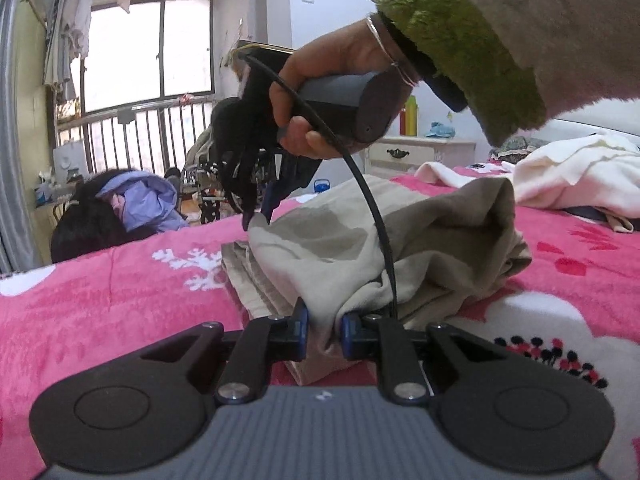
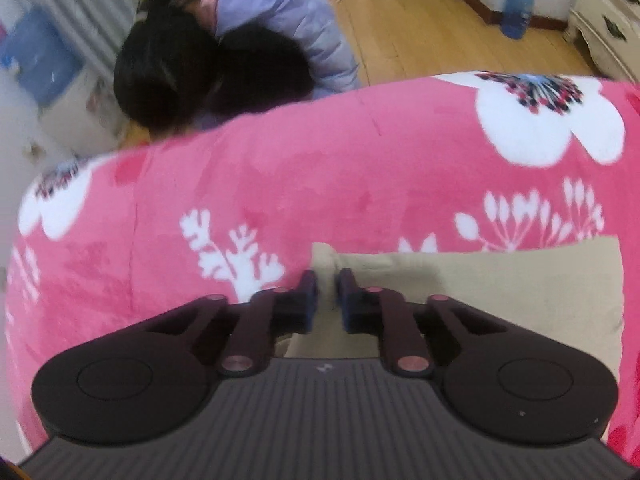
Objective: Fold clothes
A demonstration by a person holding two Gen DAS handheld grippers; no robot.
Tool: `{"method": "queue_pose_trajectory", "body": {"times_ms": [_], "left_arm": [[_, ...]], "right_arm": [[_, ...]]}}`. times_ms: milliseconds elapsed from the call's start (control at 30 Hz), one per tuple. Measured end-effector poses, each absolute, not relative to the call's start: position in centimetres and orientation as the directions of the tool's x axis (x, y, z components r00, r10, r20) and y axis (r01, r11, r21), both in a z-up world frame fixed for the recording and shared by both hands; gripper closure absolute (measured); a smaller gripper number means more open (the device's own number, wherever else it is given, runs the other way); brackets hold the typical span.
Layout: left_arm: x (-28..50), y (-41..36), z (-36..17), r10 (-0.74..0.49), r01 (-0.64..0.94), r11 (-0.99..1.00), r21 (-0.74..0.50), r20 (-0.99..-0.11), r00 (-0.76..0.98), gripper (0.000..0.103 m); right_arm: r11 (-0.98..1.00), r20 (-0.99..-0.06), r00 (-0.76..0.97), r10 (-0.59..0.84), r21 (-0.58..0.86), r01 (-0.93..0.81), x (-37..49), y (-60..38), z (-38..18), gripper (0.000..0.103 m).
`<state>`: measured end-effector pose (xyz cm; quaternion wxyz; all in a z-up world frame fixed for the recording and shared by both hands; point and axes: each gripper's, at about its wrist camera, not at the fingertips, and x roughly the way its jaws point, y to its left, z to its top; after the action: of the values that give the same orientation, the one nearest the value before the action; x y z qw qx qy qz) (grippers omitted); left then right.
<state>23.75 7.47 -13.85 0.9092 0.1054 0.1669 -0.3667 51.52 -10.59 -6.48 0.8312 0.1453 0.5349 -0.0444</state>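
pink floral blanket (image 2: 320, 168), blue bottle (image 2: 519, 4), wooden floor (image 2: 420, 40).

Window (image 1: 148, 52) daylight, fisheye-bent edges, right wrist view motion-blurred.

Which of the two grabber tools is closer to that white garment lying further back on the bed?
Left, I'd judge. The left gripper pinches the beige garment, just before the white garment. The right gripper grips the beige garment's far corner, further away.

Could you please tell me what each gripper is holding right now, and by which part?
Both hold the beige garment: the left gripper pinches a bunched fold at its near edge, the right gripper its corner.
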Motion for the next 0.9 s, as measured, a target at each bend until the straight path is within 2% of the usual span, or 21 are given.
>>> {"method": "queue_pose_trajectory", "body": {"times_ms": [167, 300, 433, 667, 900], "left_arm": [[23.4, 7.4, -13.2, -0.639, 0.701, 0.707, 0.087, -0.346, 0.687, 0.09], [23.2, 7.5, -12.4, -0.636, 0.688, 0.72, 0.092, -0.31, 0.707, 0.091], [23.5, 8.0, -11.9, -0.622, 0.671, 0.735, 0.096, -0.298, 0.724, 0.091], [24.3, 9.1, -12.8, -0.583, 0.647, 0.758, 0.083, -0.357, 0.729, 0.092], [23.2, 9.7, -13.2, -0.598, 0.669, 0.741, 0.057, -0.398, 0.696, 0.092]], "right_arm": [[0.916, -0.834, 0.53, 0.15, 0.319, 0.243, 49.6, -12.5, -4.9, 0.097], [0.923, -0.763, 0.624, 0.167, 0.343, 0.173, 48.0, -12.2, -2.0, 0.097], [0.924, -0.73, 0.66, 0.178, 0.354, 0.142, 47.7, -12.0, -0.6, 0.097], [0.926, -0.742, 0.634, 0.219, 0.362, 0.104, 49.4, -10.4, -2.3, 0.097], [0.942, -0.78, 0.578, 0.241, 0.332, 0.056, 49.8, -8.6, -4.2, 0.097]]}}
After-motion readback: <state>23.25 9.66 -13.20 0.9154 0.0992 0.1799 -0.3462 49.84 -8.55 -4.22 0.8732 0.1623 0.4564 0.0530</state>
